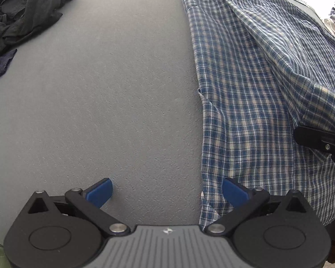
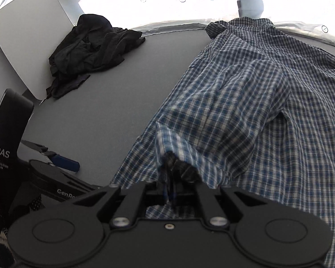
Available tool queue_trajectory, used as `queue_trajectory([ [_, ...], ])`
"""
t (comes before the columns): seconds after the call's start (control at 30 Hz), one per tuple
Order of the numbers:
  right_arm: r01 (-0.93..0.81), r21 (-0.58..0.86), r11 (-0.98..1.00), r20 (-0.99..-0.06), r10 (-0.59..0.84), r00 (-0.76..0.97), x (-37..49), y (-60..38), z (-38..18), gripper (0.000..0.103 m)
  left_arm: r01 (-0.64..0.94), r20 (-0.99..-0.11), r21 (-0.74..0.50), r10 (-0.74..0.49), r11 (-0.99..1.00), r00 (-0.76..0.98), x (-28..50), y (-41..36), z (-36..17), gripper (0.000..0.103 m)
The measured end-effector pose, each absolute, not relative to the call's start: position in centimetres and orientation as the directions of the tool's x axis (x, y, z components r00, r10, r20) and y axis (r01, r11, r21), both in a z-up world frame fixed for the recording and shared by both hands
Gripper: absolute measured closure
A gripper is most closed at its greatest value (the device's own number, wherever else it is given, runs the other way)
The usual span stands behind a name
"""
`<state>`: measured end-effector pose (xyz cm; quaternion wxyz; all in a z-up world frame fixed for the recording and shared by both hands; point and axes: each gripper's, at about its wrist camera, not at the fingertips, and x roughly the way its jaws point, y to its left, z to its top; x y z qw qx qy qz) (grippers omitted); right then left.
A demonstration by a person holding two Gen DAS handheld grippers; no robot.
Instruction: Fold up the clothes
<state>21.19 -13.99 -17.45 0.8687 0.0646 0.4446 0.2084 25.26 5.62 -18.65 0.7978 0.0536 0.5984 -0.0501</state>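
right gripper (image 2: 170,178) pinches a fold of the plaid shirt (image 2: 245,102), mid-fold; left gripper (image 1: 166,192) spread at its bench-side hem; next, grip there.

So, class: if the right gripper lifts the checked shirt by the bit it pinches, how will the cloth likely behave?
Probably floppy: the checked shirt already drapes in soft folds from the right gripper, so the rest should hang and trail. It looks thin and creased, so likely light. On the grey table it would probably bunch rather than slide when pushed.
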Motion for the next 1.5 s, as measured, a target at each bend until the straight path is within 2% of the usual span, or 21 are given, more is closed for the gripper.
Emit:
queue_trajectory([
  [0.03,-0.299,0.316,0.901,-0.745,0.43,0.51,21.0,-14.0,-17.5,0.093,0.149,-0.961,0.026,-0.017,0.989,0.278,25.2,5.6,-18.7,0.0],
  [0.1,-0.286,0.351,0.892,-0.744,0.451,0.494,20.8,-14.1,-17.7,0.077,0.155,-0.961,0.025,-0.019,0.988,0.274,25.3,5.6,-18.7,0.0],
  [0.13,-0.286,0.362,0.887,-0.741,0.46,0.49,20.6,-14.2,-17.7,0.073,0.156,-0.962,0.024,-0.019,0.988,0.272,25.4,5.6,-18.7,0.0],
  [0.27,-0.278,0.37,0.886,-0.738,0.462,0.492,19.9,-14.4,-17.2,0.071,0.152,-0.962,0.02,-0.023,0.988,0.27,25.4,5.6,-18.6,0.0],
  [0.37,-0.287,0.401,0.87,-0.688,0.493,0.532,19.4,-15.0,-15.9,0.07,0.149,-0.962,0.018,-0.024,0.989,0.273,25.3,5.6,-18.5,0.0],
  [0.43,-0.284,0.455,0.844,-0.633,0.531,0.563,19.2,-15.7,-15.1,0.071,0.148,-0.961,0.017,-0.025,0.989,0.275,25.3,5.6,-18.4,0.0],
  [0.5,-0.261,0.513,0.817,-0.572,0.553,0.605,19.1,-16.7,-14.5,0.089,0.148,-0.96,0.018,-0.025,0.989,0.278,25.2,5.5,-18.3,0.0],
  [0.53,-0.243,0.542,0.805,-0.544,0.556,0.629,19.2,-17.3,-14.2,0.092,0.149,-0.96,0.018,-0.025,0.989,0.279,25.2,5.5,-18.3,0.0],
  [0.67,-0.181,0.638,0.749,-0.481,0.571,0.666,19.9,-19.2,-14.4,0.092,0.149,-0.959,0.015,-0.028,0.989,0.282,25.1,5.5,-18.1,0.0],
  [0.9,-0.151,0.425,0.892,-0.74,0.439,0.511,22.2,-16.0,-18.7,0.09,0.143,-0.961,0.006,-0.034,0.99,0.274,25.7,5.3,-17.9,0.0],
  [0.97,-0.176,0.383,0.907,-0.779,0.419,0.466,22.4,-15.1,-19.8,0.09,0.143,-0.96,0.002,-0.038,0.99,0.276,25.9,5.5,-17.9,0.0],
  [1.07,-0.227,0.354,0.907,-0.796,0.42,0.437,22.4,-14.1,-20.4,0.08,0.143,-0.957,0.002,-0.04,0.99,0.289,25.5,5.6,-17.6,0.0],
  [1.23,-0.245,0.41,0.879,-0.767,0.477,0.429,22.3,-15.0,-19.2,0.065,0.111,-0.955,0.003,-0.03,0.994,0.296,21.8,6.8,-17.4,0.0],
  [1.33,-0.244,0.423,0.873,-0.731,0.488,0.477,21.9,-16.5,-17.8,0.05,0.07,-0.95,-0.002,-0.024,0.998,0.31,21.8,6.5,-17.0,0.0],
  [1.4,-0.237,0.391,0.889,-0.723,0.456,0.519,21.7,-17.5,-17.0,0.023,0.059,-0.938,-0.008,-0.028,0.998,0.345,21.8,6.1,-16.2,0.0],
  [1.5,-0.221,0.337,0.915,-0.722,0.402,0.563,21.6,-19.6,-16.4,0.016,0.041,-0.911,0.007,-0.011,0.999,0.413,22.0,5.0,-14.9,0.0],
])
